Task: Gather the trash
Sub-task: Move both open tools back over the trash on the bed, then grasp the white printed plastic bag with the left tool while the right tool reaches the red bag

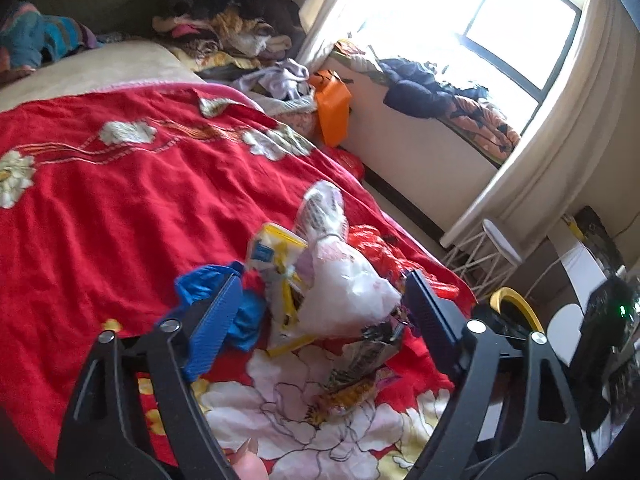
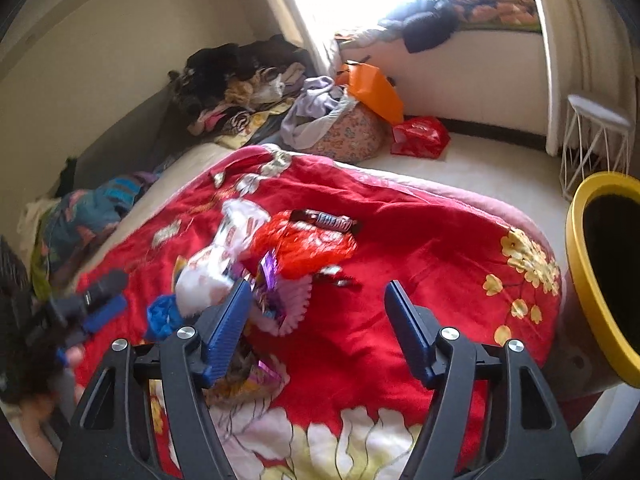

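I am working over a bed spread with a red flowered blanket (image 1: 100, 184), with a yellow-rimmed bin (image 2: 592, 276) standing just beside its edge on my right. The trash is lying heaped near the blanket's corner: a white plastic bag (image 1: 344, 292), a red plastic bag (image 2: 304, 244), a yellow wrapper (image 1: 272, 252) and a blue scrap (image 1: 200, 280). I am holding my left gripper (image 1: 320, 300) wide open around the white bag without gripping it, and my right gripper (image 2: 320, 316) spread wide and empty above the blanket.

One yellow-rimmed bin (image 2: 576, 240), one orange bag (image 1: 332, 110), perhaps six trash pieces (image 1: 344, 292).
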The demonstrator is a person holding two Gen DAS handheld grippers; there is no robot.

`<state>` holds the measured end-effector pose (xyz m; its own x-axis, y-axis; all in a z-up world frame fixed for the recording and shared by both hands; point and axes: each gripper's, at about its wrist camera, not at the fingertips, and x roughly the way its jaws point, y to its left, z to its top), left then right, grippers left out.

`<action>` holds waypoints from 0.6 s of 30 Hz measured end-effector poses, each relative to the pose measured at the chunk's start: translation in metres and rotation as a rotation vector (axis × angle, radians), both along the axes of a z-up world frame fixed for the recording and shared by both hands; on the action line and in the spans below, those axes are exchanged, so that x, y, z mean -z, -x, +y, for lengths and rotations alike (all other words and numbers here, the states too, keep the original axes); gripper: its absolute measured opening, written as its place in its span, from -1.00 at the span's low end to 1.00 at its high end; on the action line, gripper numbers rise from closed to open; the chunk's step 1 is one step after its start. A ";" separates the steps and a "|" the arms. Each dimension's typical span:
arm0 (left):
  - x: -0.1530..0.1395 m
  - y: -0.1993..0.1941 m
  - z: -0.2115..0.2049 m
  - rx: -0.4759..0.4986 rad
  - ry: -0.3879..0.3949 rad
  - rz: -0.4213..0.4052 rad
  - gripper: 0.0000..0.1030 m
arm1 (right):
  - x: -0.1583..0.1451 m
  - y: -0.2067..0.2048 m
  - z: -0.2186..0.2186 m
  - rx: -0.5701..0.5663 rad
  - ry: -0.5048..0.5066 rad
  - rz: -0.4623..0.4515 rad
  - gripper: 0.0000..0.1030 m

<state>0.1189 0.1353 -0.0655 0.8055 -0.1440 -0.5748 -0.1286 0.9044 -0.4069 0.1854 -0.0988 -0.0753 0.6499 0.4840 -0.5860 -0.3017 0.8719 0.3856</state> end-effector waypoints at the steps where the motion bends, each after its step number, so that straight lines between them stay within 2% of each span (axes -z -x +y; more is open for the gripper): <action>1: 0.002 -0.003 -0.002 0.010 0.010 0.006 0.38 | 0.000 -0.004 0.000 0.010 -0.006 0.004 0.29; 6: 0.014 -0.019 -0.004 0.022 0.057 0.037 0.30 | 0.005 -0.024 0.006 0.014 -0.023 0.034 0.28; 8: 0.018 -0.025 -0.001 0.015 0.078 0.055 0.23 | 0.010 -0.033 0.010 0.009 -0.030 0.057 0.11; 11: 0.025 -0.033 0.003 -0.001 0.119 0.086 0.10 | 0.019 -0.043 0.012 -0.002 -0.056 0.101 -0.29; 13: 0.029 -0.034 0.005 -0.003 0.146 0.096 -0.02 | 0.022 -0.042 0.013 -0.019 -0.075 0.113 -0.69; 15: 0.032 -0.036 0.006 0.003 0.172 0.105 -0.20 | 0.021 -0.036 0.011 -0.042 -0.081 0.096 -0.85; 18: 0.033 -0.037 0.001 0.024 0.181 0.111 -0.40 | 0.017 -0.025 0.006 -0.059 -0.089 0.079 -0.90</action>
<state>0.1559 0.1363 -0.0981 0.7339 -0.2712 -0.6227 -0.1610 0.8212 -0.5474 0.2104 -0.0925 -0.0920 0.5722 0.5728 -0.5869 -0.3175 0.8146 0.4855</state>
